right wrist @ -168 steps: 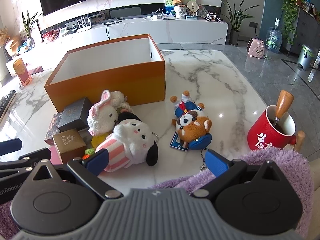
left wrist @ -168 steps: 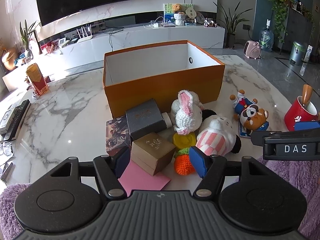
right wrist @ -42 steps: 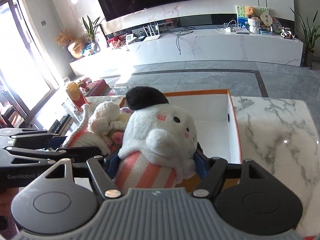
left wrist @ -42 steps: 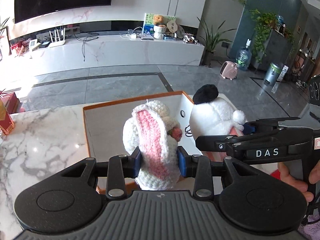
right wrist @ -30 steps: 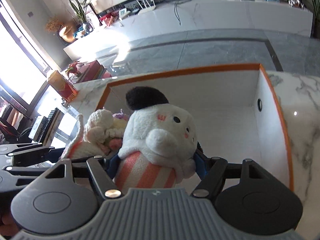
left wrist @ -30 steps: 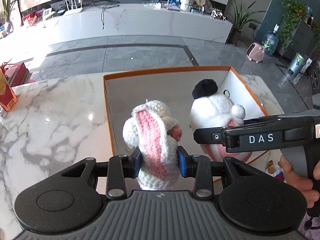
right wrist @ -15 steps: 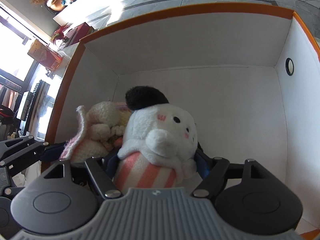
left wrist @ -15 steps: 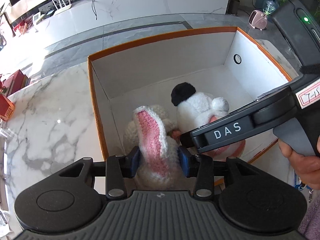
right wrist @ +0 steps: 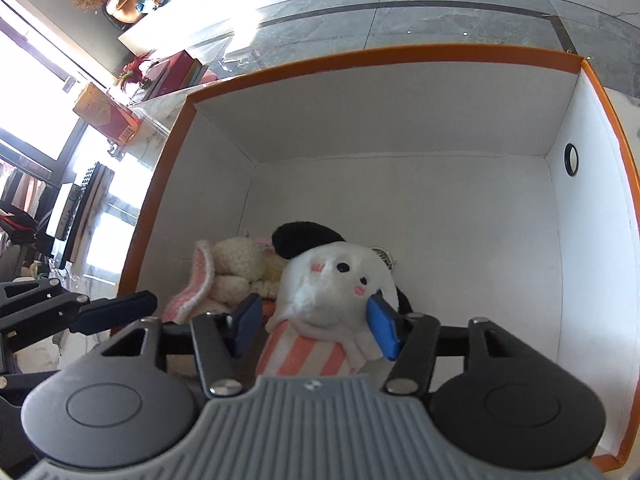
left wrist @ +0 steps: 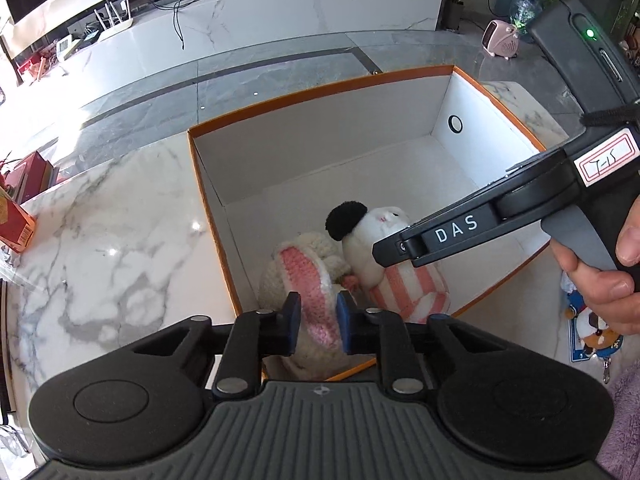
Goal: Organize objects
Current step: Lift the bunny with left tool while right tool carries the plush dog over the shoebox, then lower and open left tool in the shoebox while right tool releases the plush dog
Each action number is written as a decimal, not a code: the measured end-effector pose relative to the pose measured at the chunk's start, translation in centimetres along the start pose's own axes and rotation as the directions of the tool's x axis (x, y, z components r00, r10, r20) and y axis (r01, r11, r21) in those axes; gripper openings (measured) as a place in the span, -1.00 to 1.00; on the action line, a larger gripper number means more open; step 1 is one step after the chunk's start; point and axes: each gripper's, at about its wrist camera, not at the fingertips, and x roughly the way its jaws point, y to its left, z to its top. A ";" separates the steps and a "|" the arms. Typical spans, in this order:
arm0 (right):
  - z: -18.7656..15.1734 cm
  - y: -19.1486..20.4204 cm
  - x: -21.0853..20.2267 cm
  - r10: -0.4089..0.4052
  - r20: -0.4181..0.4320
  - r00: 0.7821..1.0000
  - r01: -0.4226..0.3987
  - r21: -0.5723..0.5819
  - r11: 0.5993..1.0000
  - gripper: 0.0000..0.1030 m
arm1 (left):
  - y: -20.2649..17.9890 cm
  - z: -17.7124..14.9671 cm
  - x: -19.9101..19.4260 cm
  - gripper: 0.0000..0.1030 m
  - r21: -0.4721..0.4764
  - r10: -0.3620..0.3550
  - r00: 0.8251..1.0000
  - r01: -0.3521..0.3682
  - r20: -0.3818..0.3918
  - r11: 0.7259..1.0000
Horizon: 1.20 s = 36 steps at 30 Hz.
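The orange box [left wrist: 320, 140] stands on the marble table, white inside. A crochet bunny [left wrist: 296, 264] with pink ears lies on its floor against the near wall. A white plush dog [left wrist: 400, 288] in a pink striped body leans beside it. My left gripper [left wrist: 318, 322] hovers above the bunny. Its jaws are closing to a narrow gap, and the pink ear shows through from below. My right gripper [right wrist: 316, 326] is over the plush dog [right wrist: 332, 280], also closing, with its left pad clear of the toy. The bunny [right wrist: 236, 264] sits to the left.
A red carton [left wrist: 14, 220] stands at the table's left edge. A bear keychain toy [left wrist: 596, 336] lies on the table right of the box. A person's hand [left wrist: 600, 280] holds the right gripper's handle. The far half of the box [right wrist: 400, 120] holds nothing.
Both grippers tipped down into the box and sank. The bunny and the plush dog left the jaws and now lie on the box floor. Both pairs of jaws have narrowed.
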 end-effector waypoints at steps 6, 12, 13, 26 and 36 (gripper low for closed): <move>-0.5 0.1 0.1 -0.043 0.009 0.999 0.043 -0.053 0.998 -0.05 | -1.0 -0.5 1.6 -0.65 0.030 0.036 0.999 -0.035 -0.041 0.999; -1.1 0.0 0.2 -0.049 0.011 0.999 0.049 -0.057 0.997 -0.05 | -0.9 -0.3 1.8 -0.65 0.013 0.043 0.998 -0.043 -0.053 0.999; -1.2 0.0 0.2 -0.050 0.012 0.999 0.051 -0.054 0.997 -0.05 | -0.8 -0.3 1.7 -0.63 0.003 0.043 0.998 -0.043 -0.050 0.999; -4.0 -1.5 -8.1 -0.265 0.265 0.927 0.295 -0.079 0.952 0.01 | 1.5 -1.4 -3.4 -0.48 -0.124 0.121 0.981 -0.103 0.149 0.987; -7.8 -8.5 -10.9 -0.412 0.255 0.875 0.401 0.096 0.911 -0.13 | 3.5 -2.9 -1.2 -0.32 -0.253 0.103 0.990 -0.074 0.100 0.965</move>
